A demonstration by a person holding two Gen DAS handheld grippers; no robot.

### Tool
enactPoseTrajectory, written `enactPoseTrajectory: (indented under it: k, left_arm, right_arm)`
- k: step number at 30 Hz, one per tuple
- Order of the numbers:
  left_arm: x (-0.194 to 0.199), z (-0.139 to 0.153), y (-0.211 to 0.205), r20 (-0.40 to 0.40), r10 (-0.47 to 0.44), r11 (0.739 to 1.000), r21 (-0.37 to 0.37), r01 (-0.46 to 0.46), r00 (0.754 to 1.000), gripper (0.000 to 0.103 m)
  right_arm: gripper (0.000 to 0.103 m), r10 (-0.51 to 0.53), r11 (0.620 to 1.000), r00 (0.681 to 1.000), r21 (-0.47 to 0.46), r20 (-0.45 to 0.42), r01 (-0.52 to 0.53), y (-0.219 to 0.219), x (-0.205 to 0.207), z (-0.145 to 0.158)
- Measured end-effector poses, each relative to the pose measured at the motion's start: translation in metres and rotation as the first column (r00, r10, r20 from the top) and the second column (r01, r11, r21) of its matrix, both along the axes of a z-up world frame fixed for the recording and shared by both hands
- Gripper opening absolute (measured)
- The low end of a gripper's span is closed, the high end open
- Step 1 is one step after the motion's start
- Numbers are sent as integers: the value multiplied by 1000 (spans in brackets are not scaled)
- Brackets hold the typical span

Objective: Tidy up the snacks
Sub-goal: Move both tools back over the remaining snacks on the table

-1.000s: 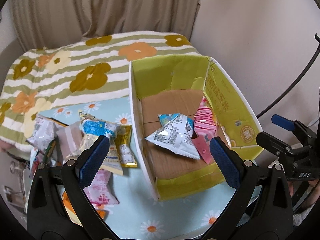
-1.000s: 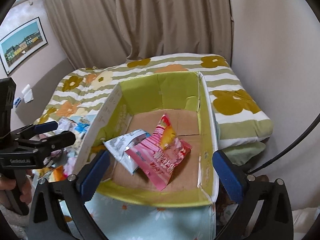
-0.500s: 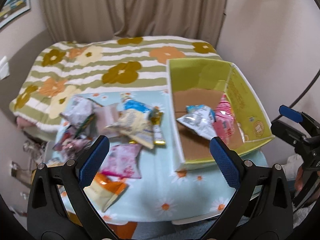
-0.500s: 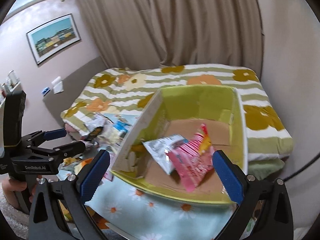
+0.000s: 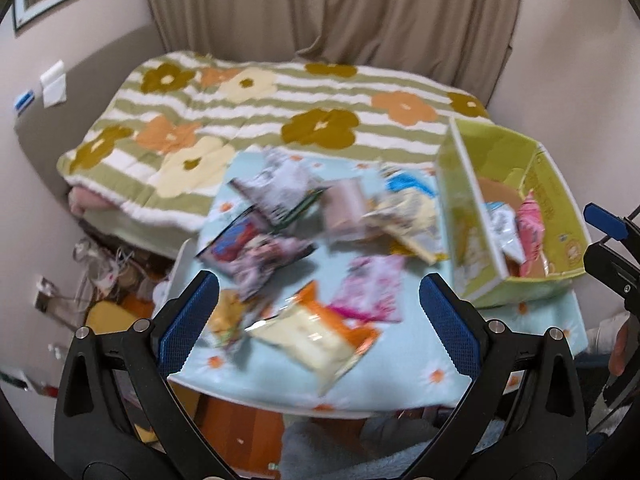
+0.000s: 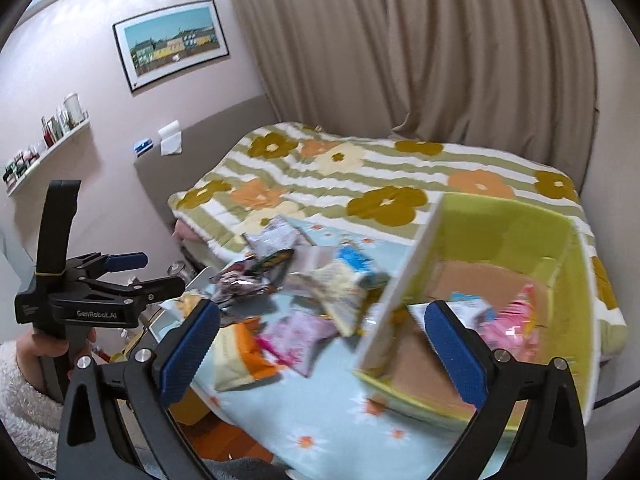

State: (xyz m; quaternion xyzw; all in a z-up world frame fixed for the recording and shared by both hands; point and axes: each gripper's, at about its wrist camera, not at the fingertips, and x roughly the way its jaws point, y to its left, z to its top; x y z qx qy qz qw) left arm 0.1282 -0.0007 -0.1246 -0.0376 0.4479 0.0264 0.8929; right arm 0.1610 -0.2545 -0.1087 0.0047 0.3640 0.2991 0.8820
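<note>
- Left gripper [image 5: 318, 312]: blue-padded fingers spread wide apart, nothing between them, held above the near edge of the table [image 5: 400, 384].
- Right gripper [image 6: 320, 348]: fingers likewise wide apart and empty, over the table near the box.
- Table carries a light-blue daisy-print cloth; bed [image 5: 248, 92] with a green-striped flowered quilt lies just behind it.
- Loose snack packets [image 5: 304, 236] scattered on the cloth left of the box; an orange-and-cream packet [image 5: 316, 334] lies nearest, a pink packet [image 5: 372, 292] just beyond it. Both views blurred; labels unreadable.
- Yellow-green cardboard box [image 5: 554, 196] stands on the table's right side, open-topped.
- Inside the box: a silver-white packet [image 5: 502, 228] and a pink packet, touching.
</note>
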Motion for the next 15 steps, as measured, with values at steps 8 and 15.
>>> enactPoseTrajectory:
  k: [8, 15]
  left_arm:
    - [-2, -44, 85, -128, -35, 999, -43, 29, 991, 100]
    - [17, -91, 120, -217, -148, 986, -102, 129, 965, 100]
  right_arm:
    - [102, 28, 998, 995, -48, -101, -33, 88, -4, -30]
    - [102, -5, 996, 979, -92, -205, -15, 136, 4, -72]
